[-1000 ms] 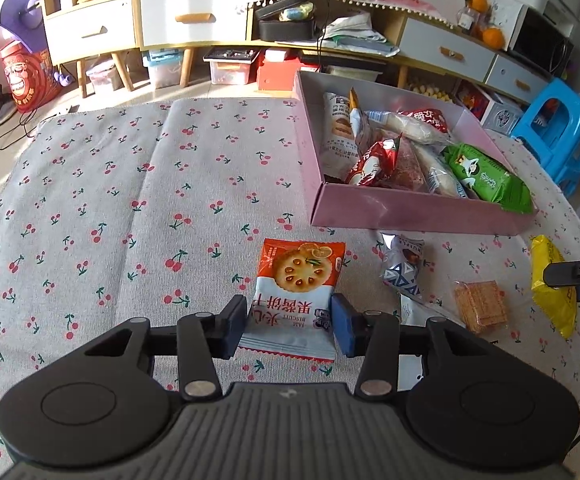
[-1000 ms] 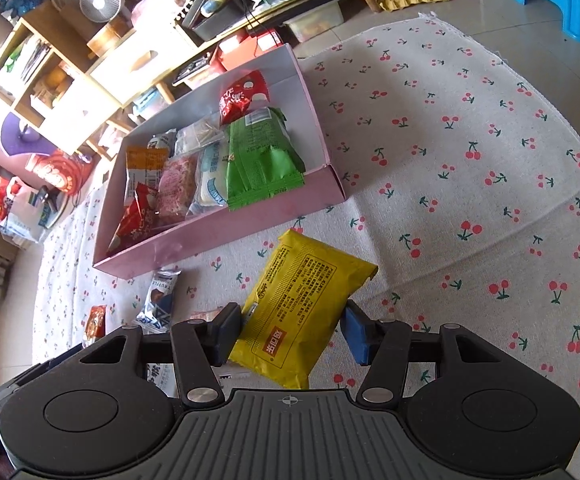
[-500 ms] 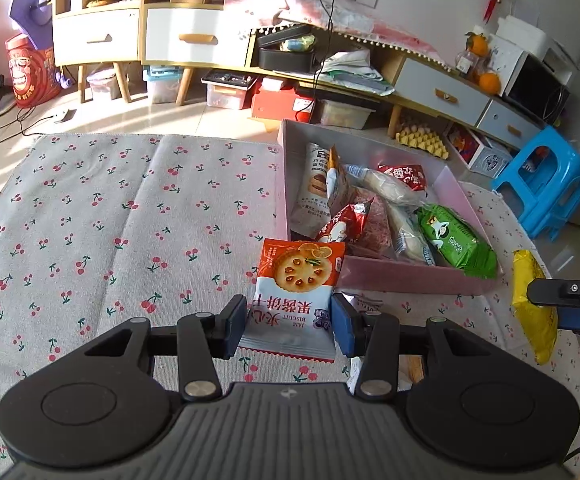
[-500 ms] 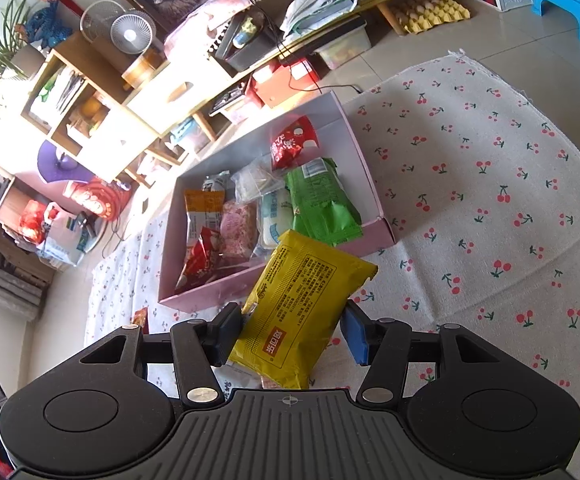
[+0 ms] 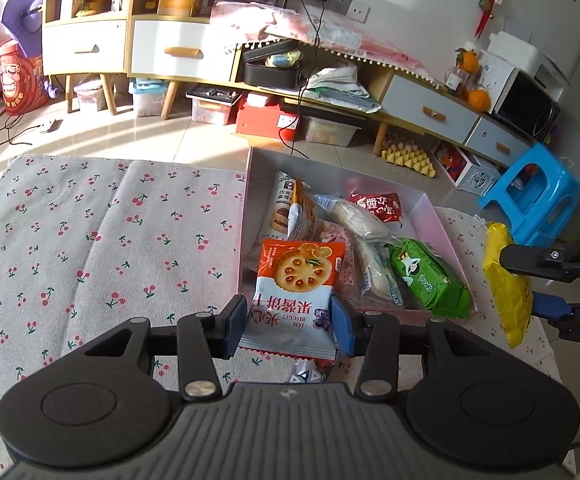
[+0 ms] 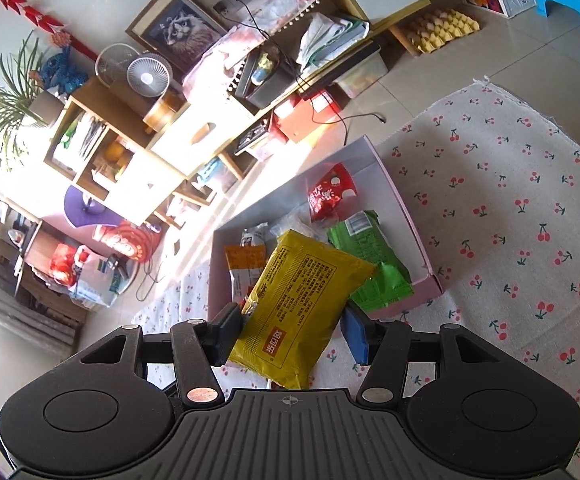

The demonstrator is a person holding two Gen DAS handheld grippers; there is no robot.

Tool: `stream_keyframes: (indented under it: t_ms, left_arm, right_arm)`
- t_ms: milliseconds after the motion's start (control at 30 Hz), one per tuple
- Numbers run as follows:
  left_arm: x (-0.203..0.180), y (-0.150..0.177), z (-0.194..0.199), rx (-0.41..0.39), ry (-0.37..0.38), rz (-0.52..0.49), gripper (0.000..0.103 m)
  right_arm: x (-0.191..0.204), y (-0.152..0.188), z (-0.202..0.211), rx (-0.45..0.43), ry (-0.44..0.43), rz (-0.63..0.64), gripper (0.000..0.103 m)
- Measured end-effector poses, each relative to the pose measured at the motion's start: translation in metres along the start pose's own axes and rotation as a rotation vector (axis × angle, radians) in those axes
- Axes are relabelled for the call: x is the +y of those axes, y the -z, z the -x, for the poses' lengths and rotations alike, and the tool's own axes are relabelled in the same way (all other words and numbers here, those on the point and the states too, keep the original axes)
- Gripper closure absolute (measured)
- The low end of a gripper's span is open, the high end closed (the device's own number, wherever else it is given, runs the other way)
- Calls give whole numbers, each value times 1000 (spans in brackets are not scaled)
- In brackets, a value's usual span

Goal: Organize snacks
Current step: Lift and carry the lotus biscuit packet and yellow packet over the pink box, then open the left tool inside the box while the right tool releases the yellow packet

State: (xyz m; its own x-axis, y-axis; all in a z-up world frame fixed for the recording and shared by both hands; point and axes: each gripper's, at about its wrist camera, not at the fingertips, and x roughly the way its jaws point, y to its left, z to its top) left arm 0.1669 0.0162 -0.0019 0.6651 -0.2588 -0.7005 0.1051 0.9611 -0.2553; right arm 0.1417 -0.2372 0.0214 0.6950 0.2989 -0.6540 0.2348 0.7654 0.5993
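Left wrist view, item one: your left hand-held gripper (image 5: 288,322) is clamped on a jam biscuit packet (image 5: 296,298), orange top with a round biscuit printed on it, white lower half with lettering, crimped bottom edge; it is carried in the air near the front left corner of the pink box (image 5: 444,222). Item two: your right hand-held gripper (image 6: 290,336) is closed across a yellow snack pack (image 6: 300,306), glossy, soft-sided, printed text on the face and a small red label near the lower end; it hangs tilted above the near side of the same box, and in the left wrist view it shows off to the right, beside the box. Box contents: a green pack (image 5: 428,278), a red pack (image 5: 376,206), several pale wrapped rolls and a tall brown-and-white packet, lying loosely side by side. The box sits on the cherry-print cloth (image 5: 90,240) covering the counter. Step in hand: transfer of both packets to the box. Next move, as you should judge it: bring each packet over a free gap inside the walls, lower it, then part the jaws. The far end looks least crowded.
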Motion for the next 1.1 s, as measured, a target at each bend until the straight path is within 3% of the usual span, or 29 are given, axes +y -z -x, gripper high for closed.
stream_keyframes:
  t_ms: [267, 700, 767, 833, 933, 1100]
  left_arm:
    - [-23, -8, -32, -9, 84, -39, 61]
    - [-31, -10, -60, -24, 103, -105, 59]
    - [-31, -7, -60, -17, 110, -116, 58]
    - [-31, -4, -57, -21, 100, -118, 48]
    - [-29, -3, -50, -25, 96, -82, 42]
    - [-26, -3, -41, -39, 94, -54, 40]
  right_arm:
    - [-7, -3, -21, -45, 26, 4, 49]
    - [1, -25, -60, -73, 77, 20, 49]
    - [4, -29, -68, -67, 84, 32, 49]
    - [8, -33, -75, -66, 92, 44, 49]
    - [12, -39, -87, -55, 83, 52, 49]
    - [19, -48, -107, -28, 75, 70, 49]
